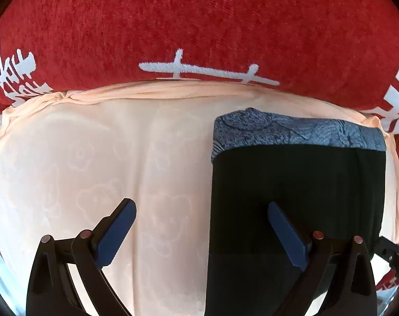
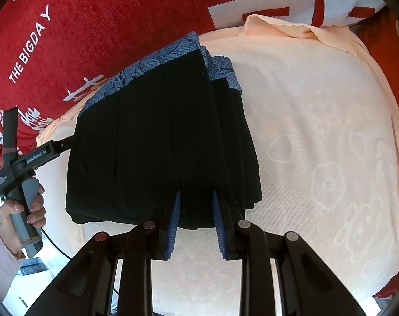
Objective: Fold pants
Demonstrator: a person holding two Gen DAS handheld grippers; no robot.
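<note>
On the peach towel (image 1: 99,163) spread over a red blanket (image 1: 199,21), the pants (image 1: 296,192) lie folded into a compact dark stack. In the left wrist view the stack sits on the right part of the towel, its long axis running from the near edge away toward the blanket. The blue patterned band (image 1: 299,131) forms the far end, so the pants point away from the camera. The band lies close to the towel's far hem.

The left claw (image 1: 202,229) is spread wide and grasps nothing. Its left blue pad hangs over bare towel, its right pad over the black cloth near the stack's left edge.

In the right wrist view the stack (image 2: 162,147) shows several layers fanned along its right side, with the patterned band (image 2: 157,58) again at the far end, angled up toward the left. The right claw (image 2: 196,205) sits at the near edge of the stack, its two blue pads narrowly apart with dark fabric showing between them. Whether it pinches the cloth I cannot tell. The other handheld gripper (image 2: 33,158) appears at the left of that view, its front end at the stack's left edge, gripped by a hand (image 2: 23,210). White lettering (image 2: 30,47) marks the blanket beyond.
</note>
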